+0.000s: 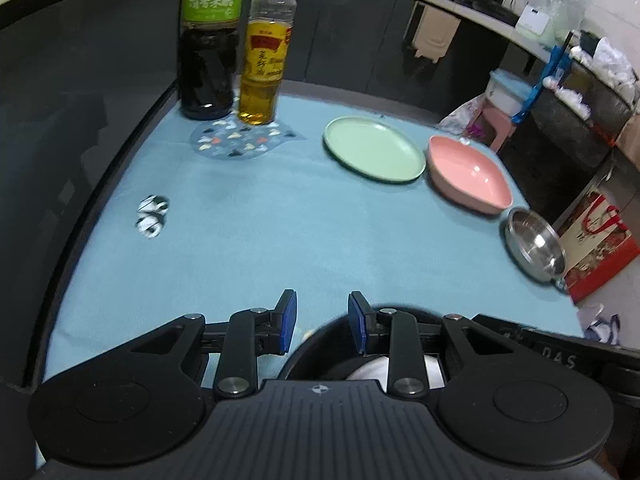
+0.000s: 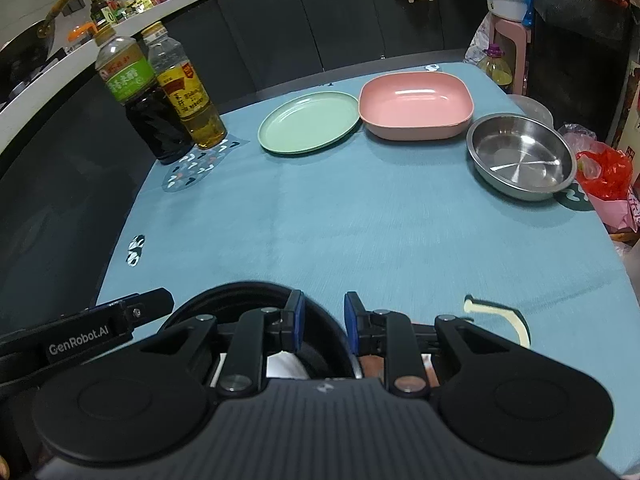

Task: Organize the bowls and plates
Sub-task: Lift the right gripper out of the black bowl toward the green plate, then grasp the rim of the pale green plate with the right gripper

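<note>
Right now I am looking over the blue-clothed table (image 2: pixel 360 232) and weighing up the hazards, taking the green plate (image 2: pixel 308 124) as my reference.

The pink square bowl (image 2: pixel 416 106) is sitting just to the right of the green plate, so close that their rims seem to be touching. Lifting either one carelessly could drag its neighbour along. The steel bowl (image 2: pixel 520 156) is lying further right of the plate, beyond the pink bowl and near the table's edge. A sideways nudge there could, I judge, send it onto the bags on the floor.

The black bowl (image 2: pixel 224 294) is resting well apart from the plate on the near side, directly under both tools. The left gripper (image 1: pixel 322 322) is standing narrowly parted at the bowl's left rim, with only cloth showing in its gap. The right gripper (image 2: pixel 324 326) is likewise narrowly parted, with the bowl's right rim running through its gap (I cannot see either pad pressing on it). If I am closing unevenly from here, the bowl could tip or skid on the cloth.

Left of the plate, the dark vinegar bottle (image 2: pixel 148 120) and the oil bottle (image 2: pixel 196 112) are standing upright and close together. Any wide swing that way could topple them.
</note>
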`<state>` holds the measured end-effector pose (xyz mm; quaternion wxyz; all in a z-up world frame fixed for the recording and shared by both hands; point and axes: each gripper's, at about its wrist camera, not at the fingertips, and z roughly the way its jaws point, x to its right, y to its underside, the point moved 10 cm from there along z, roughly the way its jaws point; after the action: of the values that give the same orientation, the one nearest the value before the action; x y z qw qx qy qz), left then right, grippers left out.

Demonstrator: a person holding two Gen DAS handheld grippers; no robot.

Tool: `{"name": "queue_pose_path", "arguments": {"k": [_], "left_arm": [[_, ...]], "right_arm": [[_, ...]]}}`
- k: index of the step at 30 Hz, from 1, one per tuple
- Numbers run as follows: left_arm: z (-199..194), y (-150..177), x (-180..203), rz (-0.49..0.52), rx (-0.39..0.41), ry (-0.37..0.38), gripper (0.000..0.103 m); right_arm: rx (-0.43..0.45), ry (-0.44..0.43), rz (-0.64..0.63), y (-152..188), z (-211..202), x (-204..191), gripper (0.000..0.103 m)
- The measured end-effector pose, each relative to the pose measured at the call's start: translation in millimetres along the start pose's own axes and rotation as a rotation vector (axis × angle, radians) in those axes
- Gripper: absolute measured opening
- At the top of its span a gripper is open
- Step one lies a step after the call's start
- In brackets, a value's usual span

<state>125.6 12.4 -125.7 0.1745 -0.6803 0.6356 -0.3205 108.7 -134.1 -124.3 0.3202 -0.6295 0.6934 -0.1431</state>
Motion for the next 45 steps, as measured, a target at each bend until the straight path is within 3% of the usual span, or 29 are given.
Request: {"name": "queue_pose_path", "arguments": {"k": [16,27,40,45], "left_arm": [[56.8,-44.3,1.9,0.024,-0.018,-0.02,0.03],[98.5,-82.7,2.9,0.055,-0.001,-0.024,0.03],[156.3,-131.7,2.1,-0.004,0.029,0.025,0.031],[178.2,-136.7,0.0,-0.05,0.003,0.034,0.031]], "right_arm": [[-0.02,0.017,0.041,-43.1,43.5,19.9,0.023],[-0.01,-0.005,0.078,-92.2,79.2,24.1,0.023],[-0.021,-0.007,0.228,-128.7,132.8,32.1,0.023],[-0.022,-0.001,0.266,-133.7,144.5,36.6,0.023]]}}
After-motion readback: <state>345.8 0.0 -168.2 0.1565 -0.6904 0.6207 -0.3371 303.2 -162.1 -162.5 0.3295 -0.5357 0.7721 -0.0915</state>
